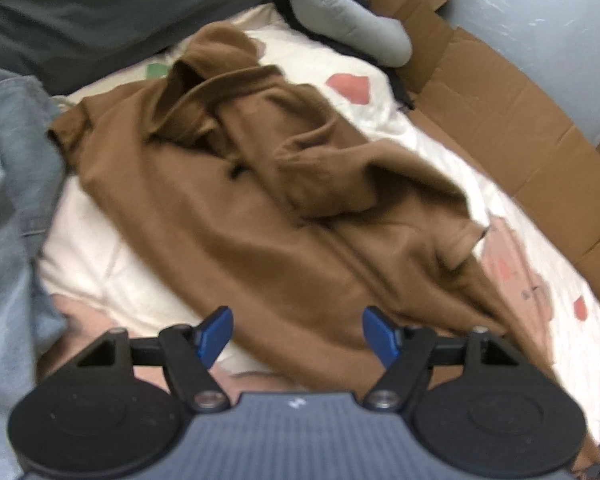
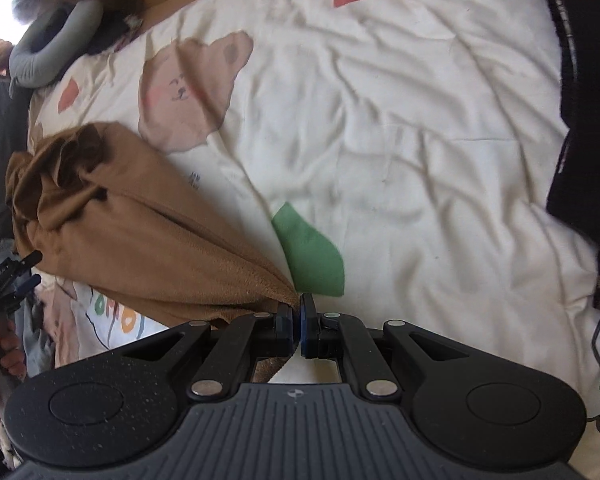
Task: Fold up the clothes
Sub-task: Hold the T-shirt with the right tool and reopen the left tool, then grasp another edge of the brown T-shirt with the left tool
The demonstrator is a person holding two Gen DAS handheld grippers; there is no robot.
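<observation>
Brown garment [image 1: 260, 208] lies rumpled on the bed [image 2: 420, 140]. Your right gripper [image 2: 296, 320] pinches its corner; left gripper [image 1: 298, 334] gapes, holding nothing. Pull hard and that thin pinch may slip.

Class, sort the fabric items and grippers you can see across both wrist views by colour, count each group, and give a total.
Brown: 1, the brown garment
Denim blue: 1, the denim garment
Grey: 1, the grey cushion
Cream printed: 1, the bedspread
Black with blue pads: 2, the left gripper and the right gripper
Total: 6
</observation>
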